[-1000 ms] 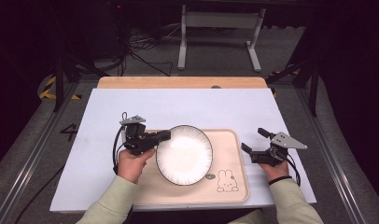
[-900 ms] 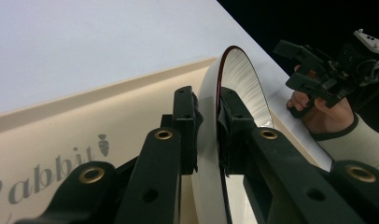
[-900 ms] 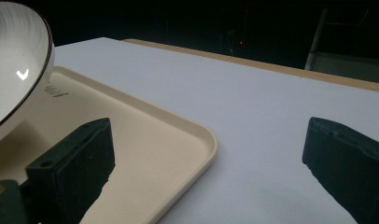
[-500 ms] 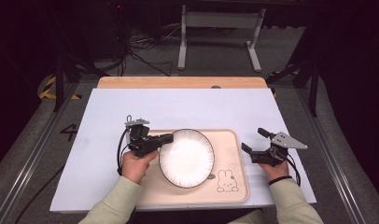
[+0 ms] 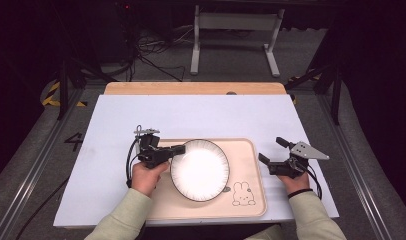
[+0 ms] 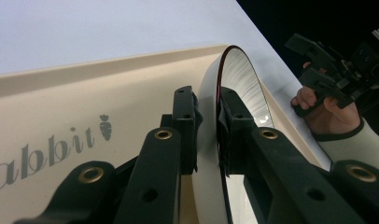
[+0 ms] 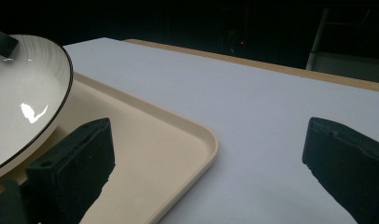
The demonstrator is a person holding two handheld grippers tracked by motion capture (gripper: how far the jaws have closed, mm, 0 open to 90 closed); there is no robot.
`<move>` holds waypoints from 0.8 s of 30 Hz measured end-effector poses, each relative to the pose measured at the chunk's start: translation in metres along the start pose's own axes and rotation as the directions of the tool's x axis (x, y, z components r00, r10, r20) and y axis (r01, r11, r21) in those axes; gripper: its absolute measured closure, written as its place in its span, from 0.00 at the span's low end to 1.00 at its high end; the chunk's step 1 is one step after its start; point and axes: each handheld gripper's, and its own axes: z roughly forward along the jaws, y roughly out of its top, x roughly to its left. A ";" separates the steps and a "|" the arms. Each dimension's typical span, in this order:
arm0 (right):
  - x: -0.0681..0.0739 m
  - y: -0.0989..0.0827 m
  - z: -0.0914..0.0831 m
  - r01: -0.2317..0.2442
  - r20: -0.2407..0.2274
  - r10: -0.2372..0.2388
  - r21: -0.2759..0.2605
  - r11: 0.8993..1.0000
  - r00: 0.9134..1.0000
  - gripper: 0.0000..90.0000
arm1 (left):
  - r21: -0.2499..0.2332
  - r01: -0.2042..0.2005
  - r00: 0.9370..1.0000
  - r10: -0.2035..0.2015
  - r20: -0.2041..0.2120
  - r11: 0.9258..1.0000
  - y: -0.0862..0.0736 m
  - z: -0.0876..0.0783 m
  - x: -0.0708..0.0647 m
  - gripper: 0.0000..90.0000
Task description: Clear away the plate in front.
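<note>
A white plate (image 5: 200, 170) with a dark rim hangs over the beige tray (image 5: 253, 170), held by its left edge. My left gripper (image 5: 180, 148) is shut on that rim; in the left gripper view the plate (image 6: 241, 74) stands edge-on between the two black pads (image 6: 185, 116). My right gripper (image 5: 272, 151) rests to the right of the tray with its jaws wide apart and nothing between them. In the right gripper view the plate (image 7: 24, 100) floats above the tray's corner (image 7: 197, 135) at the left.
The tray lies on a white mat (image 5: 201, 115) over a wooden table (image 5: 191, 88); a rabbit drawing (image 5: 242, 194) marks its near right corner. A metal stand (image 5: 233, 30) and cables lie on the floor beyond the table.
The left gripper has carried the plate down and slightly toward the person, closer to the tray. The right gripper has stayed where it was.
</note>
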 end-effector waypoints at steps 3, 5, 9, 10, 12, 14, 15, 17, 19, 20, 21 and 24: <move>0.000 0.000 0.000 0.002 0.000 -0.002 0.000 1.000 1.000 0.03 | 0.006 0.035 0.999 -0.035 0.003 0.999 -0.001 0.002 0.006 0.88; 0.000 0.000 0.000 0.002 0.000 -0.002 0.001 1.000 1.000 0.03 | 0.012 0.039 0.999 -0.039 -0.001 0.999 -0.001 0.002 0.009 0.89; 0.000 0.000 0.000 0.001 -0.001 -0.001 0.001 1.000 1.000 0.03 | 0.013 0.051 0.999 -0.051 -0.009 0.999 -0.002 0.004 0.011 0.89; 0.000 0.000 0.000 0.002 -0.001 -0.002 0.001 1.000 1.000 0.03 | 0.014 0.063 0.998 -0.063 -0.017 0.998 -0.003 0.005 0.012 0.88; 0.000 0.000 0.000 0.001 -0.001 -0.001 0.001 1.000 1.000 0.03 | 0.022 0.063 0.998 -0.063 -0.026 0.998 -0.003 0.006 0.013 0.87; 0.000 0.000 0.000 0.001 -0.001 -0.001 0.001 1.000 1.000 0.03 | 0.028 0.062 0.997 -0.061 -0.037 0.998 -0.004 0.007 0.014 0.85; 0.000 0.000 0.000 0.001 -0.002 -0.001 0.001 1.000 1.000 0.03 | 0.028 0.062 0.997 -0.061 -0.037 0.998 -0.004 0.007 0.014 0.84; 0.000 0.000 0.000 0.001 -0.001 -0.001 0.001 1.000 1.000 0.03 | 0.038 0.067 0.997 -0.065 -0.044 0.997 -0.004 0.009 0.015 0.82; 0.000 0.000 0.000 0.001 -0.002 -0.001 0.001 1.000 1.000 0.03 | 0.045 0.068 0.996 -0.066 -0.054 0.997 -0.005 0.010 0.016 0.81; 0.000 0.000 0.000 0.001 -0.002 -0.001 0.001 1.000 1.000 0.03 | 0.050 0.073 0.996 -0.070 -0.055 0.996 -0.005 0.010 0.016 0.80; 0.000 0.000 0.000 0.001 -0.002 -0.001 0.001 1.000 1.000 0.03 | 0.053 0.074 0.996 -0.072 -0.053 0.996 -0.005 0.010 0.016 0.79; 0.000 0.000 0.000 0.001 -0.002 -0.001 0.001 1.000 1.000 0.03 | 0.060 0.073 0.996 -0.069 -0.061 0.996 -0.005 0.011 0.017 0.77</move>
